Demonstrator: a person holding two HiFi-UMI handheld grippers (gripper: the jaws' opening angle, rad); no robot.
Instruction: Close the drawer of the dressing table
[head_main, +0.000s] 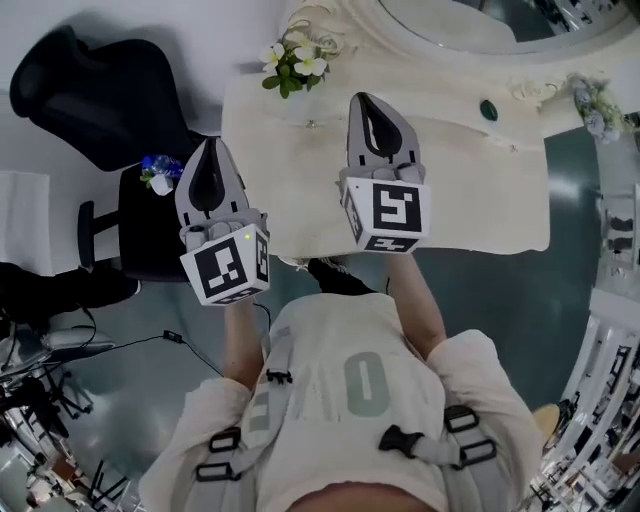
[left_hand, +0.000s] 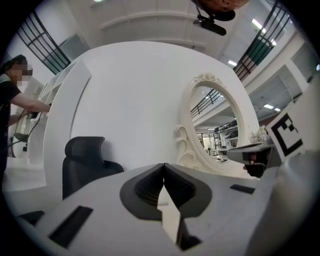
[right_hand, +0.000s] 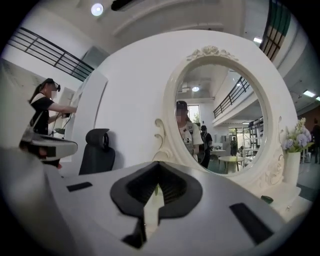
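The cream-coloured bench (head_main: 480, 205) is seen in the head view at 12 o'clock from the person (head_main: 345, 395), with its oval mirror (head_main: 465, 25) set along the far edge. The drawer is hidden under the bench top, so whether it is shut cannot be told. The right gripper (head_main: 366, 98) is held above the bench top and is pointed toward 12 o'clock. Its jaws are pressed together, and nothing is pinched between them. The left gripper (head_main: 211, 143) is held at 9 o'clock from the right one, just off the left edge of the bench, and is pointed the same way. Its jaws are likewise pressed together at the tips, with nothing caught between them. A bunch of white flowers (head_main: 296, 62) is stood on the bench at 11 o'clock from the right gripper. A small dark round thing (head_main: 488, 110) is seen on the bench top at 3 o'clock from that gripper. A black chair (head_main: 100, 95) is placed against the white wall at 10 o'clock from the left gripper. A few blue flowers (head_main: 158, 172) are laid on a black stool (head_main: 140, 235) just beside the left gripper, at its 9 o'clock.
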